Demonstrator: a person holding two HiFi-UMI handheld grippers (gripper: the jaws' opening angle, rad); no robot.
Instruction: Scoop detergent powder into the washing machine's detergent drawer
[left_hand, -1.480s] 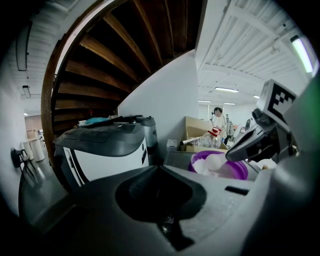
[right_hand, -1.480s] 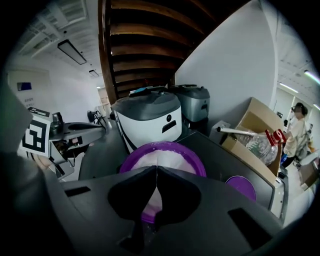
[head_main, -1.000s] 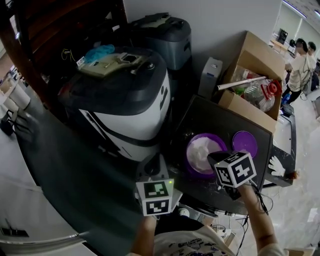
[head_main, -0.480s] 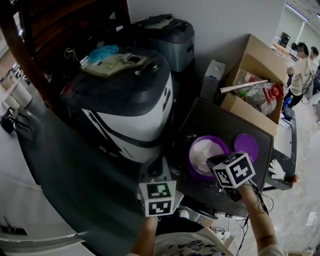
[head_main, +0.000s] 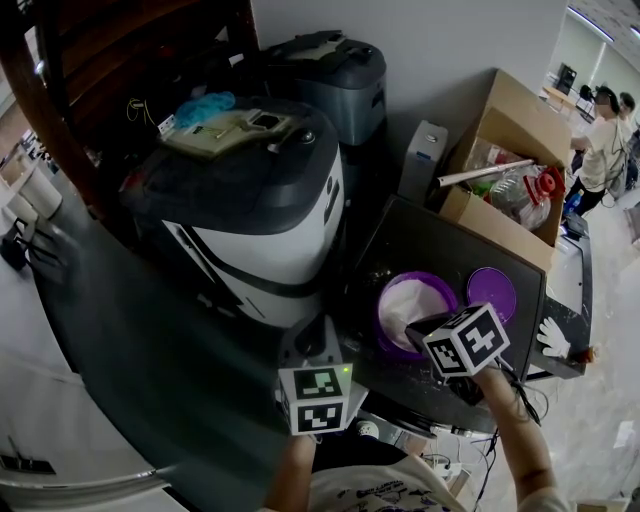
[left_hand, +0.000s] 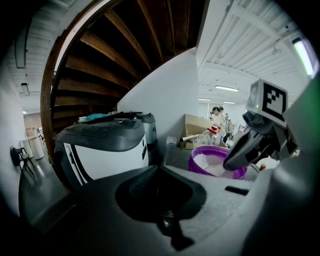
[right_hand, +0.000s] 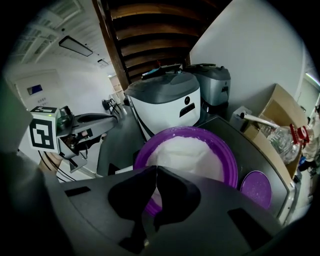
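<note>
Right gripper at the powder tub, the scoop not yet taken

The right gripper (right_hand: 155, 172), fingers pressed together with no scoop visible between them, sits over the near rim of the purple tub (right_hand: 231, 161) of white detergent powder (right_hand: 187, 152). The left gripper (left_hand: 159, 169), fingers likewise together and empty, hangs left of the tub. The washing machine (head_main: 262, 215) stands beyond the tub to its left, drawer not discernible. Next, I judge, powder must be lifted and carried there level. No brand or writing is legible
</note>
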